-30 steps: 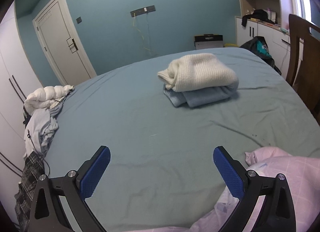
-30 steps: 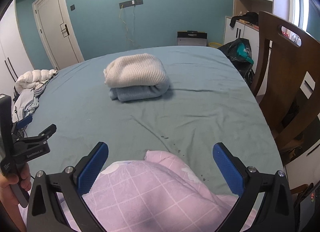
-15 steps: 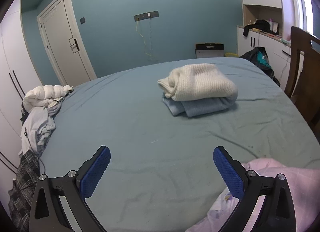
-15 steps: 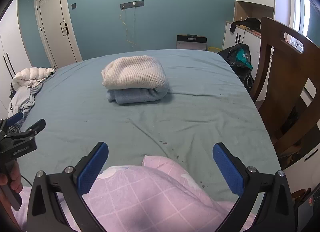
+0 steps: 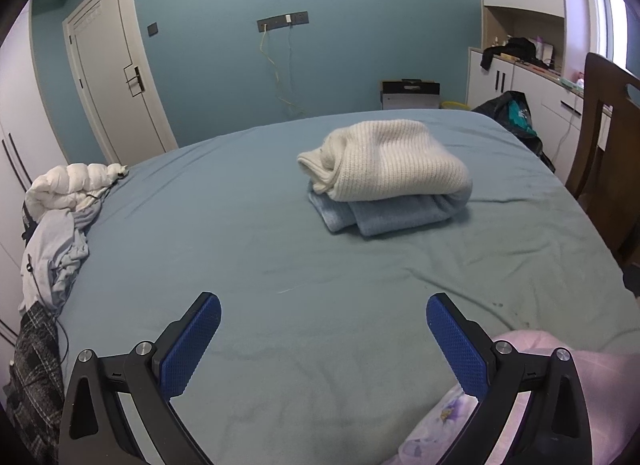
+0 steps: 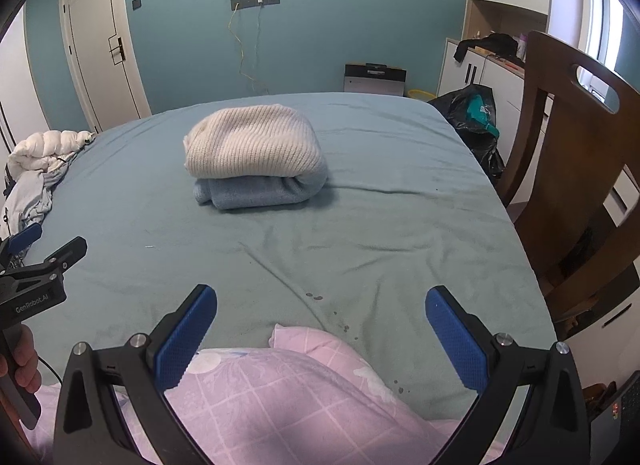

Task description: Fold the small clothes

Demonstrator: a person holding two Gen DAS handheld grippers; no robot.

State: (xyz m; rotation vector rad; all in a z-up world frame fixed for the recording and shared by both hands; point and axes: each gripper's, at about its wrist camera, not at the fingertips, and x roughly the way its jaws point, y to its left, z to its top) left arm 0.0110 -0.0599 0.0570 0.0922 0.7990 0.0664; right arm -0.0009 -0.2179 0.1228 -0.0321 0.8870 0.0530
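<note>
Both tools held nothing. Left gripper [image 5: 323, 329] had its jaws spread wide over bare sheet; right gripper [image 6: 321, 323] was likewise wide apart, hovering over the pink checked garment [image 6: 288, 393]. That garment lay bunched at the near edge of the bed [image 6: 360, 233], at 6 o'clock in the right wrist view and 5 o'clock in the left wrist view [image 5: 540, 349].

Judged thin woven cotton: light, limp, no stiffness, likely to sag and drape when lifted, not fragile, not slippery against textured pads. Best hold probably at an edge or corner, e.g. the small raised flap [image 6: 282, 335] at 12 o'clock of the heap, one tool per corner to spread it flat. Its real outline was hidden in the bunch.

At 12 o'clock mid-bed, cream knit sweater [image 6: 254, 143] rested folded on top of a folded light blue garment [image 6: 260, 191], touching, apparently done. Unfolded clothes pile [image 5: 60, 225] sat at 9 o'clock on the bed edge.
</note>
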